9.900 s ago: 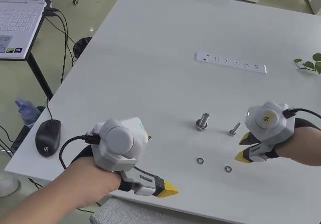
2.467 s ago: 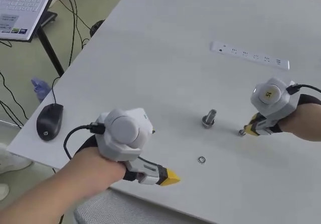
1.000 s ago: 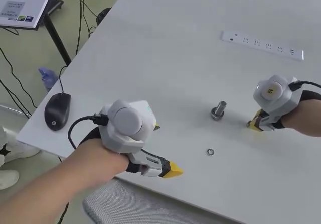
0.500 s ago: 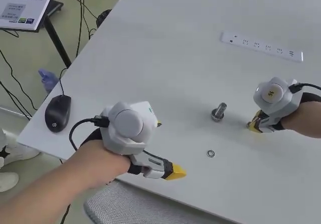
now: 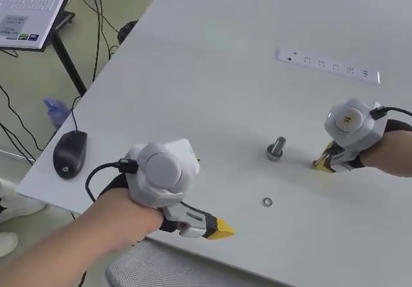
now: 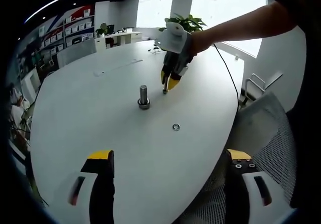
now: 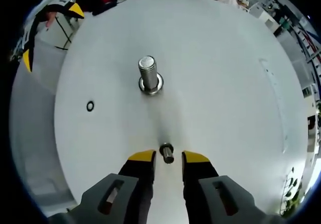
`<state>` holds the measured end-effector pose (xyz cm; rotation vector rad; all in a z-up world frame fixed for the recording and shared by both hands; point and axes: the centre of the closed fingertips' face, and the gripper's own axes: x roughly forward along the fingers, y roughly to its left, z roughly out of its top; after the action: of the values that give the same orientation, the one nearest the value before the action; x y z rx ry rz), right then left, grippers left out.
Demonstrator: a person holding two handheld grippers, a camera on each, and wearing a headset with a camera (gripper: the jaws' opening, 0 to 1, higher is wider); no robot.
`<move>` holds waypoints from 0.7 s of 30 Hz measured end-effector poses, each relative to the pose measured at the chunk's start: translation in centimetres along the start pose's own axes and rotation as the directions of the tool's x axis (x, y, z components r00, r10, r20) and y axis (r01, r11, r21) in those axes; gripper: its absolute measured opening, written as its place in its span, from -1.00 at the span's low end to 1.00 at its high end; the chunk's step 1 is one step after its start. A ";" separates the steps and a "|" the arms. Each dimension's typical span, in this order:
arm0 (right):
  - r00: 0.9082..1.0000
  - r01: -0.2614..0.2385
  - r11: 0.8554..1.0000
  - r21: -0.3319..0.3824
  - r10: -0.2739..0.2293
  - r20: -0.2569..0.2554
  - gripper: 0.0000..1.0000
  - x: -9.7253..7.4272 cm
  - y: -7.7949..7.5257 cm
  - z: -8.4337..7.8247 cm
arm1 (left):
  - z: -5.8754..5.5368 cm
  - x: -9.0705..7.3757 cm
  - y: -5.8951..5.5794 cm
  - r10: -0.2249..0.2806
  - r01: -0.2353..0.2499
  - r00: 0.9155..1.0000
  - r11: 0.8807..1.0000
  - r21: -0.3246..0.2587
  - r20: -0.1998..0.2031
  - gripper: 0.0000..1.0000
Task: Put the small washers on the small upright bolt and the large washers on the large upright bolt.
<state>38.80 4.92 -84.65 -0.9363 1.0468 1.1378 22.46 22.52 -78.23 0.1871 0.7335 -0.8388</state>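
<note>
The right gripper [image 5: 324,163] was held down at the small bolt [image 7: 166,152], its jaws a little apart, one on each side. The large bolt [image 7: 150,76] was seen upright nearby. One washer [image 5: 267,202] was seen flat on the table [image 5: 212,74]. The left gripper [image 6: 169,155] was spread wide at the table's edge.

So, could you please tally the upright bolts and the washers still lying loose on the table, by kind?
Upright bolts: 2, the large bolt and the small bolt
Washers lying loose: 1, the loose washer
Total: 3
</note>
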 end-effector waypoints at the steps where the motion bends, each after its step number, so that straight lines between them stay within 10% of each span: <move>1: 1.000 -0.003 1.000 0.009 0.003 0.009 -0.53 -0.1 0.0 0.2 | 0.1 -0.1 -0.2 -0.002 0.002 1.000 1.000 0.003 0.003 0.88; 21: 0.999 0.016 1.000 0.027 -0.017 0.035 -0.51 -2.0 0.5 1.1 | -1.0 -0.5 -0.6 -0.007 0.007 1.000 1.000 0.020 -0.011 0.86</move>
<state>38.26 5.54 -82.43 -0.8992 1.0216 1.1204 21.28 22.83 -78.51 0.2077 0.7367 -0.8529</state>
